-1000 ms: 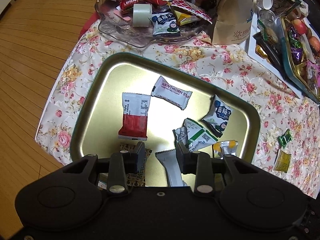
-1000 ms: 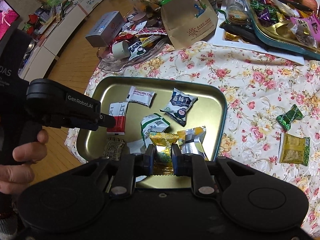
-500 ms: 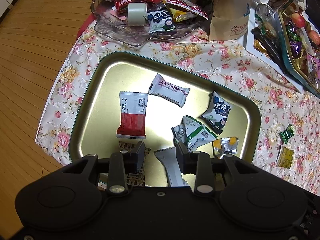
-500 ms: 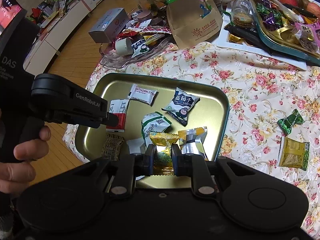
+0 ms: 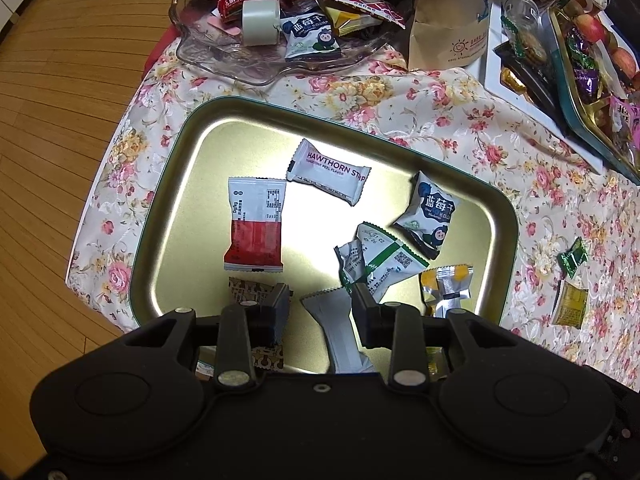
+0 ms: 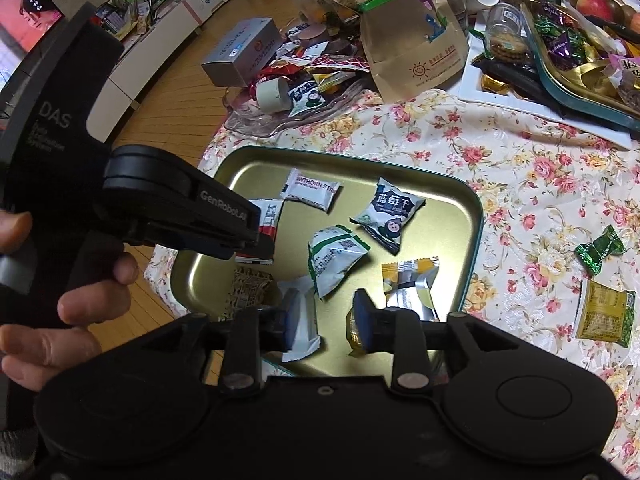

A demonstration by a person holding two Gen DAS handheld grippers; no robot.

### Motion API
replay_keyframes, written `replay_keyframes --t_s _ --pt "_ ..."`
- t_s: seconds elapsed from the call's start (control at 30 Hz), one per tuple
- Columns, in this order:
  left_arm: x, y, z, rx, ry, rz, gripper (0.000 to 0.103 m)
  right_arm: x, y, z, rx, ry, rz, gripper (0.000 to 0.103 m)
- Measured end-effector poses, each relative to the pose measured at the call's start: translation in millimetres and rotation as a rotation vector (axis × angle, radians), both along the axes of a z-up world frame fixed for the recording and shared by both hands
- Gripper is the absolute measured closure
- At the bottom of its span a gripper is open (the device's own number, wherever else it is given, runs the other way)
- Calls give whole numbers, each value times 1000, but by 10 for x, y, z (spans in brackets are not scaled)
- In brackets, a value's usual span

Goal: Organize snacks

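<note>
Snacks in thin crinkly wrappers lie scattered on the gold tray (image 6: 474,216), from the red-and-white packet (image 5: 256,224) at the left down to the small yellow candy (image 6: 352,332); they look light, soft and slippery, best pinched across a flat sealed edge. The right gripper (image 6: 322,320) is opening, the candy just beside its right finger, no longer pinched. The left gripper (image 5: 320,308) hangs spread over the tray's near edge, a silver wrapper (image 5: 340,328) lying untouched between its fingers.

yellow snack (image 6: 352,330) half behind claw; tray's (image 5: 168,184) near rim hidden
</note>
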State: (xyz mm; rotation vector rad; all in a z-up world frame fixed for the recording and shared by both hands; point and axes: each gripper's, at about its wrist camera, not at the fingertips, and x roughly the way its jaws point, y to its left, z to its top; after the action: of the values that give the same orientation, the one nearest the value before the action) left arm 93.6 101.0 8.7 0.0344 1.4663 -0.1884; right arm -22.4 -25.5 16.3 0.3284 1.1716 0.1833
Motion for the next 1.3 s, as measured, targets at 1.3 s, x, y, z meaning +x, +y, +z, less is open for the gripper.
replay_keyframes --t_s 1.3 --pt "-112 -432 224 -58 -19 -81 60 -37 -379 -195 -119 94 -153 45"
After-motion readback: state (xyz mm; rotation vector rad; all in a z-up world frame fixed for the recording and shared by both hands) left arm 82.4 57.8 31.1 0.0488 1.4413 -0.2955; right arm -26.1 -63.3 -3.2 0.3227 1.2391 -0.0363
